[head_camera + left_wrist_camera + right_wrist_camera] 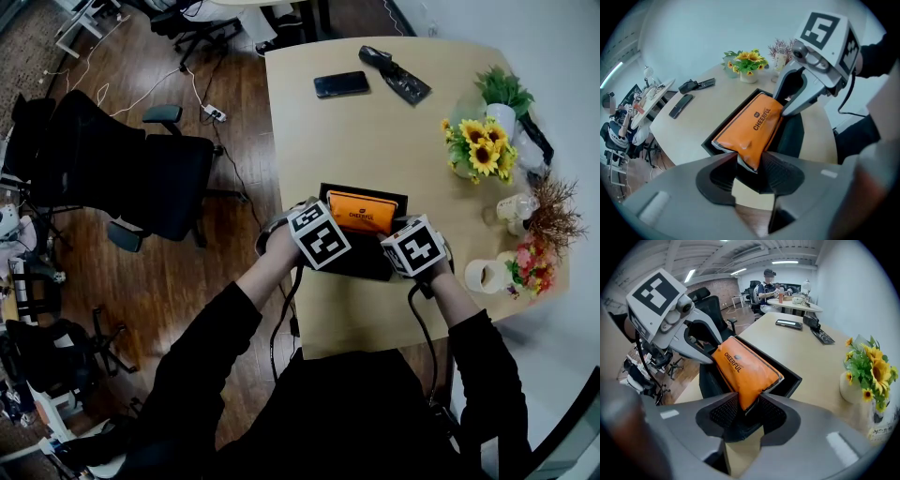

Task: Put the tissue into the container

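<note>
The left gripper point(749, 165) and the right gripper point(749, 408) are each clenching one end of the orange tissue pack point(361, 212) over the black container point(364, 190) at frame centre. Flowers point(480, 150) are standing at the right on the bench point(375, 131).

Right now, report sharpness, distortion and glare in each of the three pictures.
Head view: evenly lit and sharp, edges slightly bent. Left gripper view: heavy fisheye, black corners, left claw soft, tissue pack print crisp. Right gripper view: same fisheye, bright ceiling lights, blurred foreground at lower left.
</note>
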Demonstrator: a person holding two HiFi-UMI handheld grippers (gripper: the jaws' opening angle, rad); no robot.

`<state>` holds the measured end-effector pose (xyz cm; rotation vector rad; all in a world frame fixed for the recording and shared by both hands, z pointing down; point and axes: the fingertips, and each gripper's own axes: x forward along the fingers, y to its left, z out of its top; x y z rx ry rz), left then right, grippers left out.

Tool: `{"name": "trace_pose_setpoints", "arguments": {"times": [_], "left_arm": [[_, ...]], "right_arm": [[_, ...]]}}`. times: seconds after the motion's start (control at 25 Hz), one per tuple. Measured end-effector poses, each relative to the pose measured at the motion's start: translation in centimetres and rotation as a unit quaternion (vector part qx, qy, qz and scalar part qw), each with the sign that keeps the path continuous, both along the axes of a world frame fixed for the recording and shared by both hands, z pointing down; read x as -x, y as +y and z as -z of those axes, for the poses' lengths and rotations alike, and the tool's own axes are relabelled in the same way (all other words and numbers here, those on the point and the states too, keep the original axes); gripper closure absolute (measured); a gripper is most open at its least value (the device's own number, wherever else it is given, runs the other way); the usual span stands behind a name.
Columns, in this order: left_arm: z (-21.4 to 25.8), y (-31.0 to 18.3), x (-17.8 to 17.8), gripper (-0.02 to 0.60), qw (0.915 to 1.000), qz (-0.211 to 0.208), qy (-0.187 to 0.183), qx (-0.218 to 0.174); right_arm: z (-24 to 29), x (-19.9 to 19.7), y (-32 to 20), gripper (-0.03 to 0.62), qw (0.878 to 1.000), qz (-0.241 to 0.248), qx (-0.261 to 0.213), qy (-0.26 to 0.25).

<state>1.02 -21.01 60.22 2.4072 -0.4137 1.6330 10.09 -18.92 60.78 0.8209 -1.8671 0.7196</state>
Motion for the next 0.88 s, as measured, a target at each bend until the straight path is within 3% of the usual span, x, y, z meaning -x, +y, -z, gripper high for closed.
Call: {"name": "trace_pose_setpoints", "arguments": {"times": [0.52,0.88], "left_arm": [[-0.78,-0.43,0.23,0.436,0.9987,0.022,-0.045,0.008],[-0.76,-0.75,1.03,0.433,0.9937,0.02,-0.098,-0.051]], "right_arm": [[-0.79,-0.02,0.19,0.45,0.997,0.026,0.063,0.043],[-0.28,-0.16,0.06,0.434,0.998,0.02,0.036,0.054]]}}
